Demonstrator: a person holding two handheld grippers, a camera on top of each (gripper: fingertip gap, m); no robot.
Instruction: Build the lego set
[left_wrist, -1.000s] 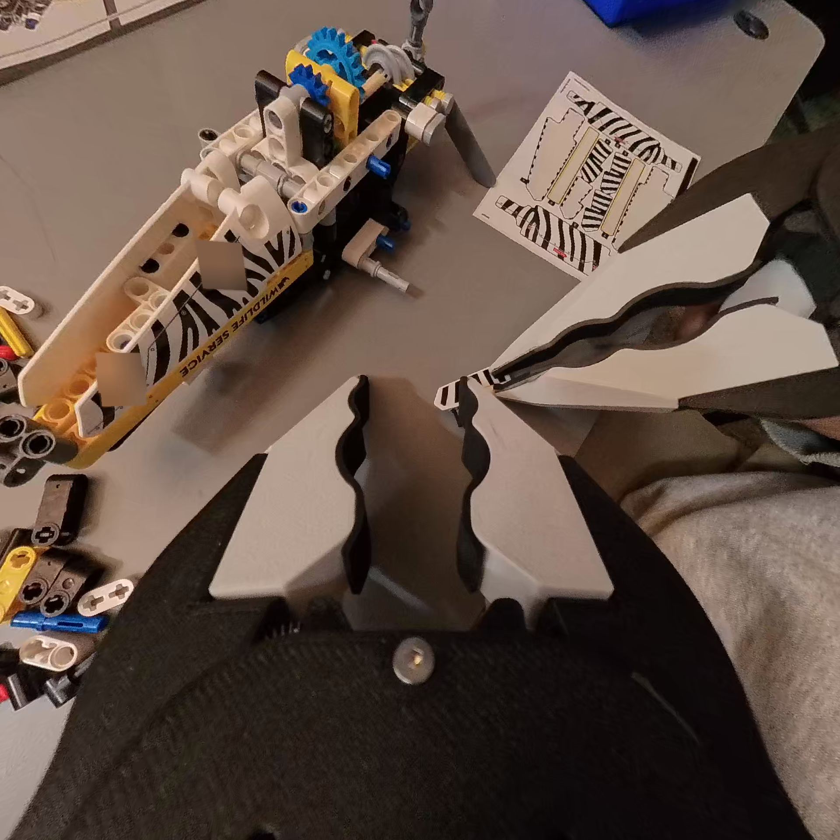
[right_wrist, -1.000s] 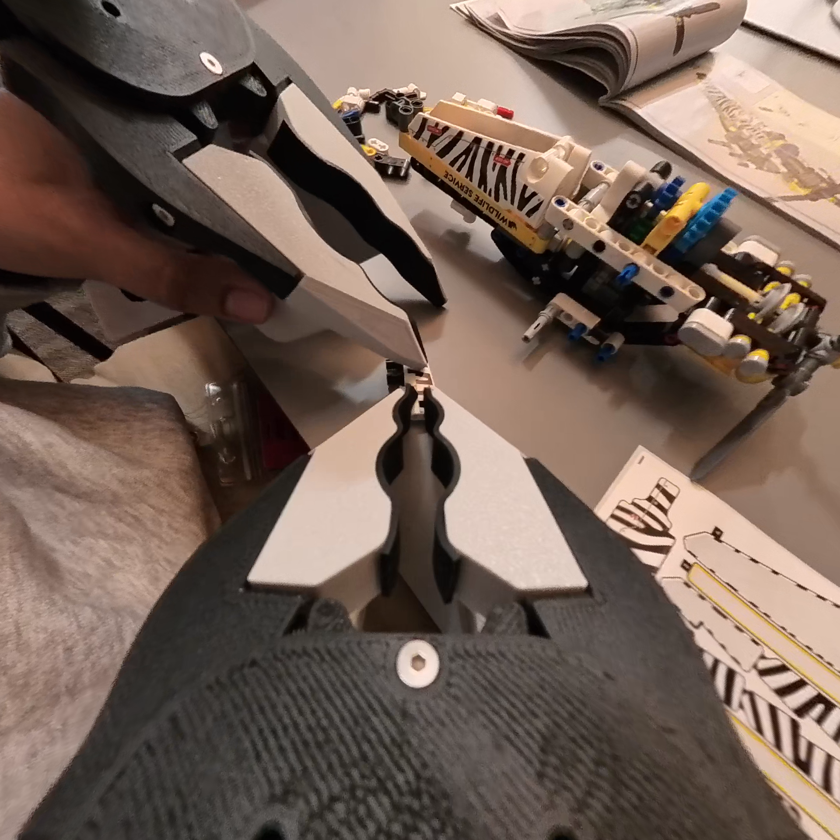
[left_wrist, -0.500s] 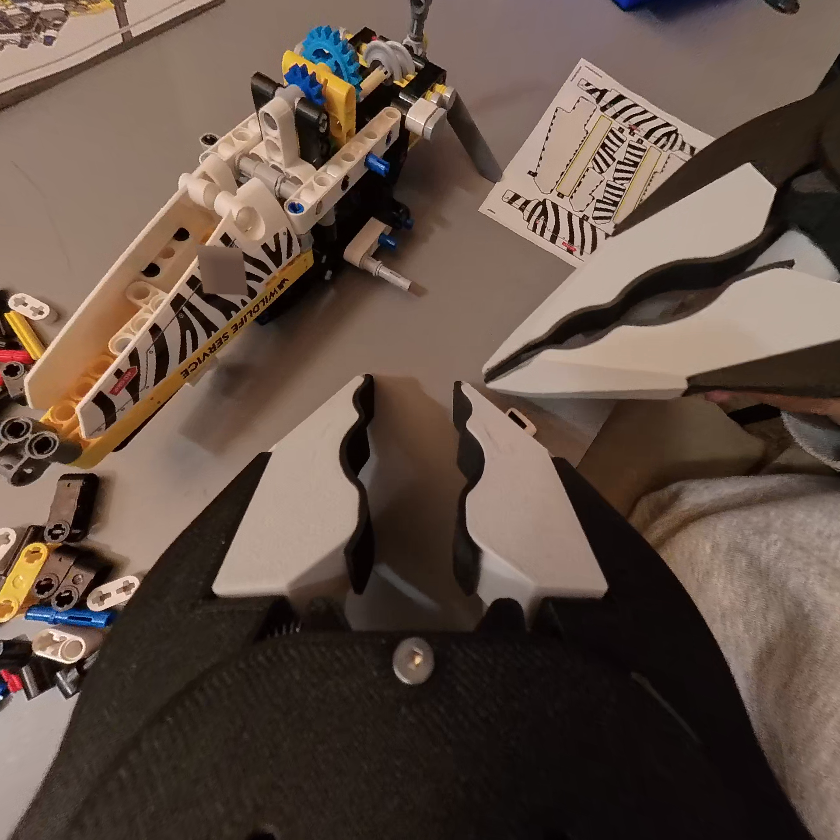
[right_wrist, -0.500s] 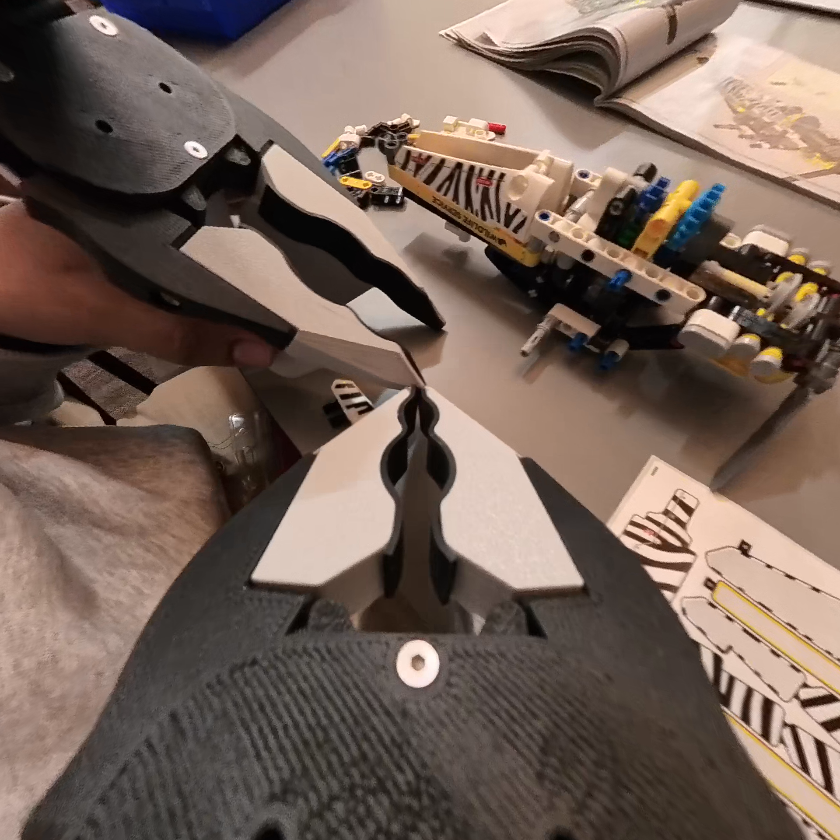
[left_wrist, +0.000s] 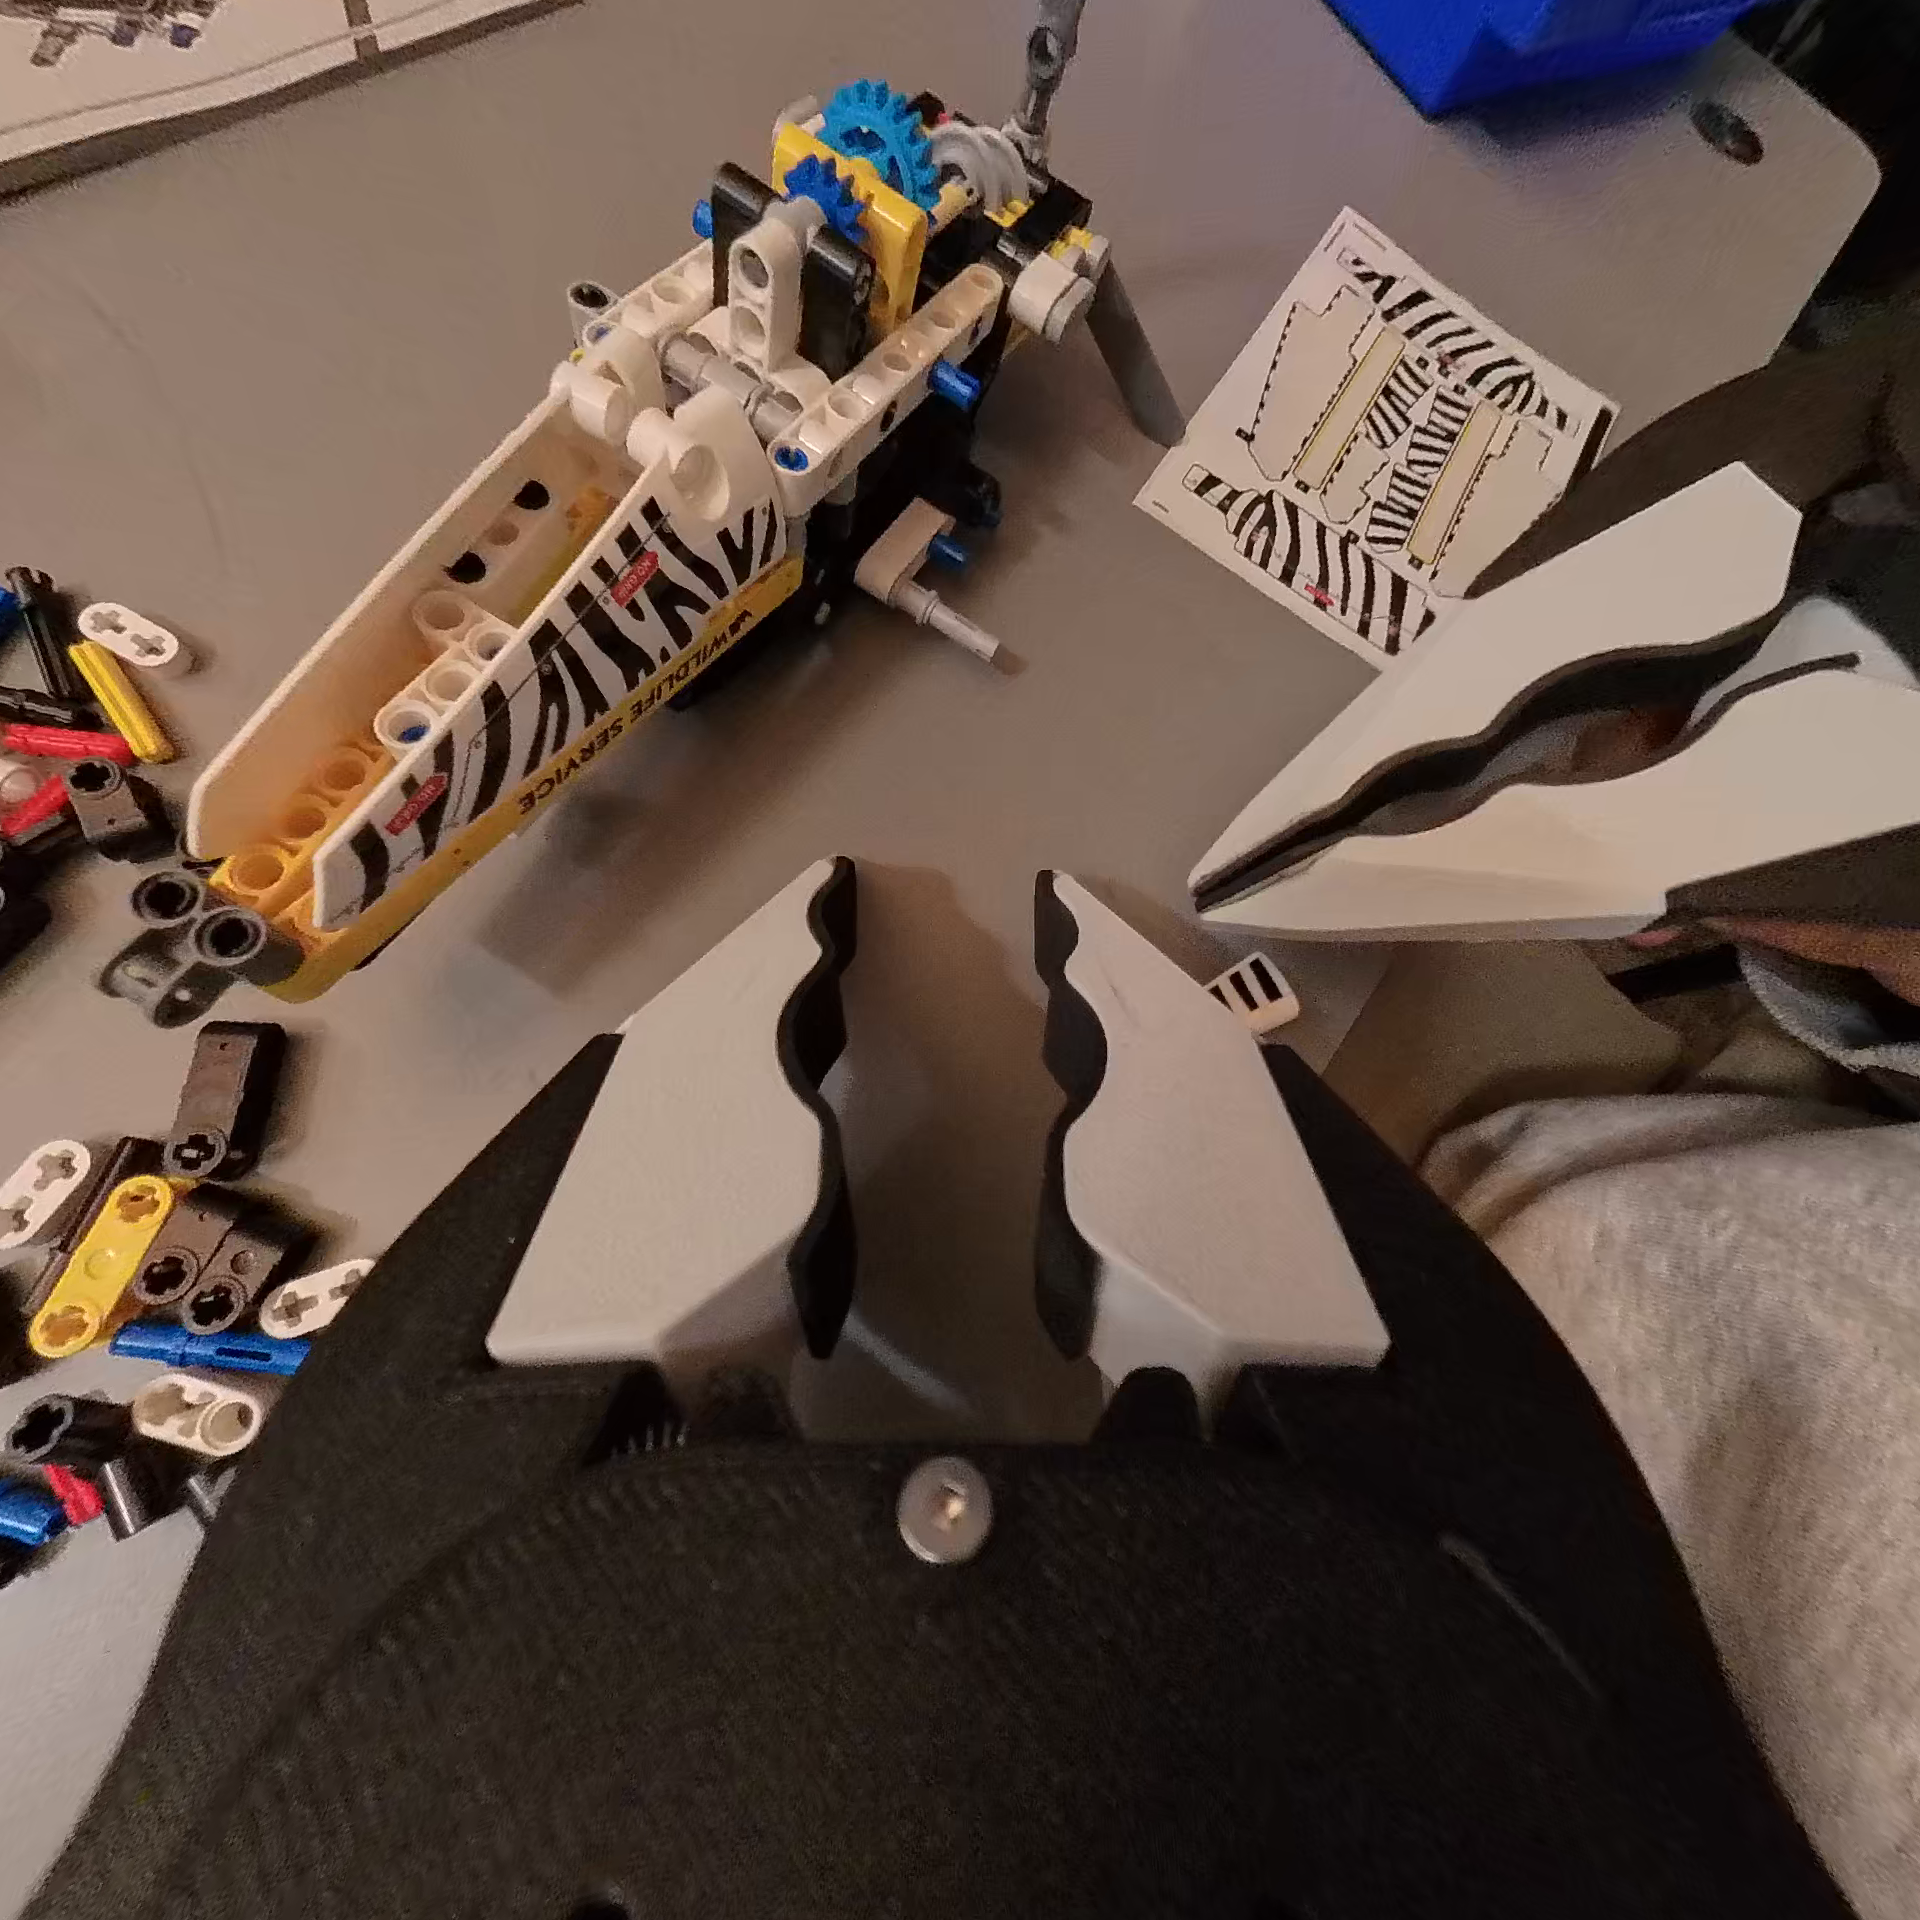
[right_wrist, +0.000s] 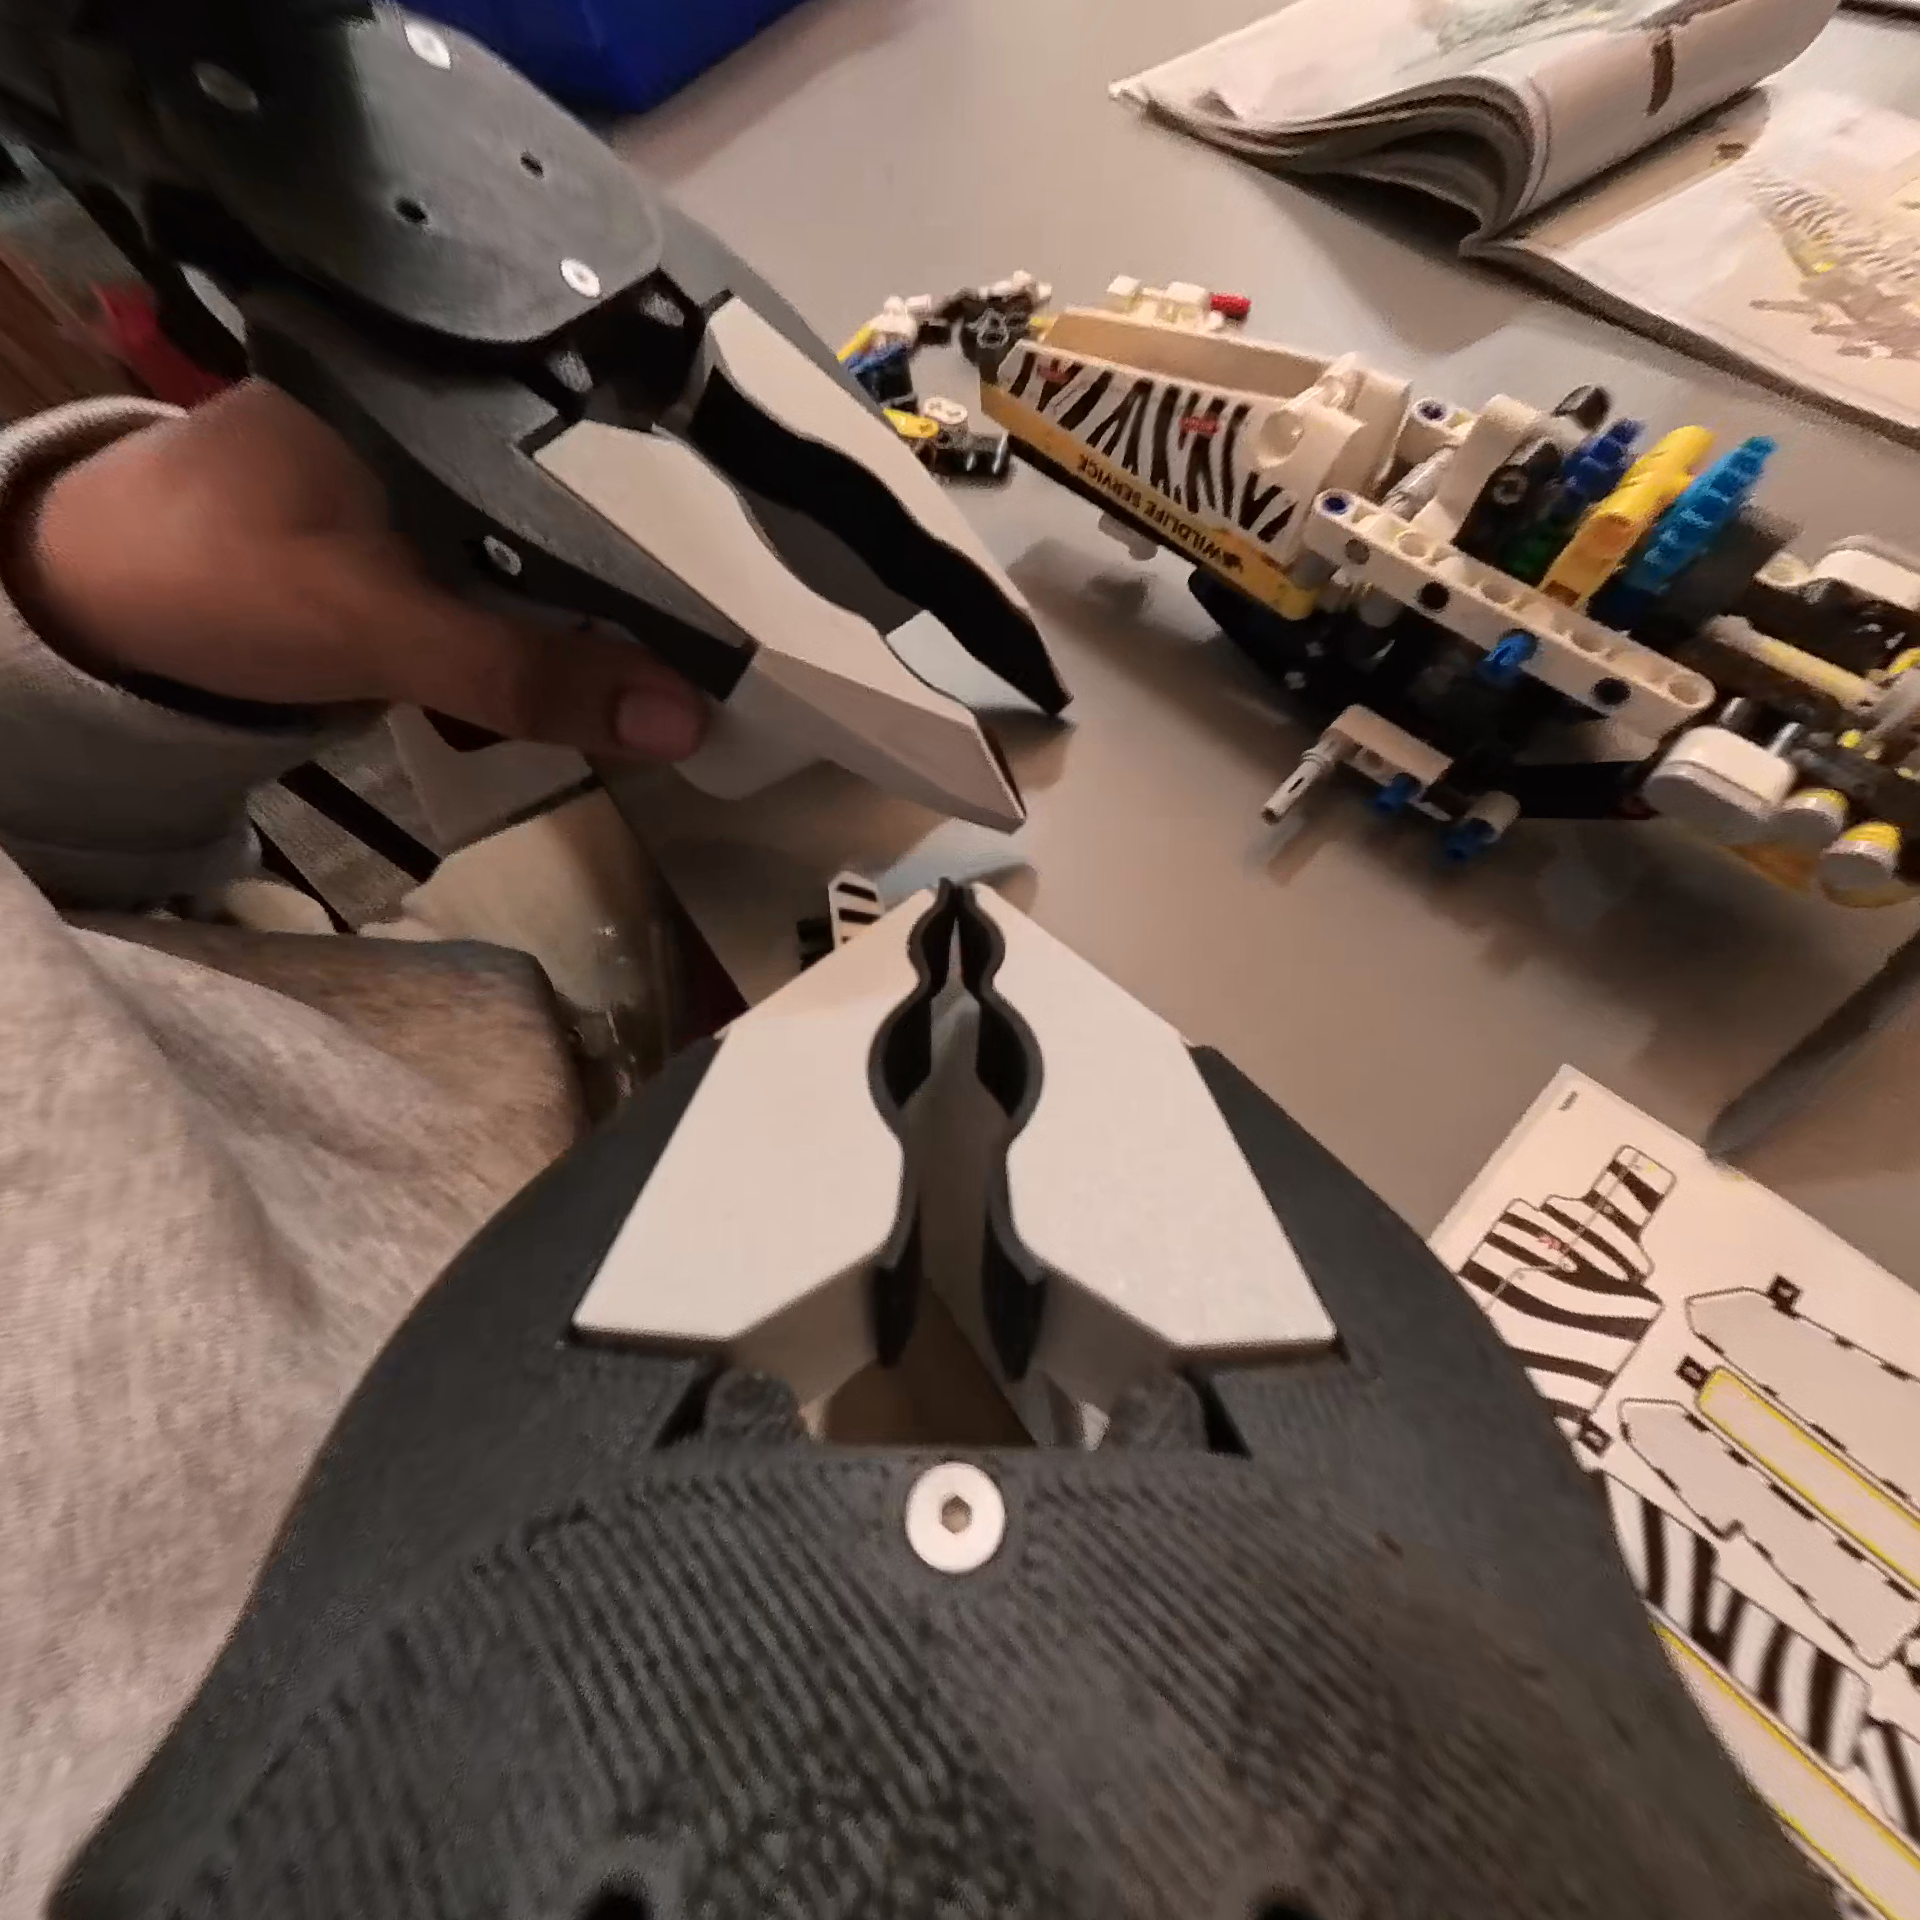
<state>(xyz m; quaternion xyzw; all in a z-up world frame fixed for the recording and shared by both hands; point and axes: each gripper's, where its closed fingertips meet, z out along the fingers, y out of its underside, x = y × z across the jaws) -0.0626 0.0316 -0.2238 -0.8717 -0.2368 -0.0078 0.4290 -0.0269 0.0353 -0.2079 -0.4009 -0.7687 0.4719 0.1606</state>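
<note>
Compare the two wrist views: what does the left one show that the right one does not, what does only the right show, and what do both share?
Only the left wrist view shows the near pile of loose pieces beside the open left tool. Only the right wrist view shows the open instruction booklet and the hand holding the left tool. Both show the zebra-striped model, the sticker sheet, the small striped piece on the grey table and the shut right tool.
</note>
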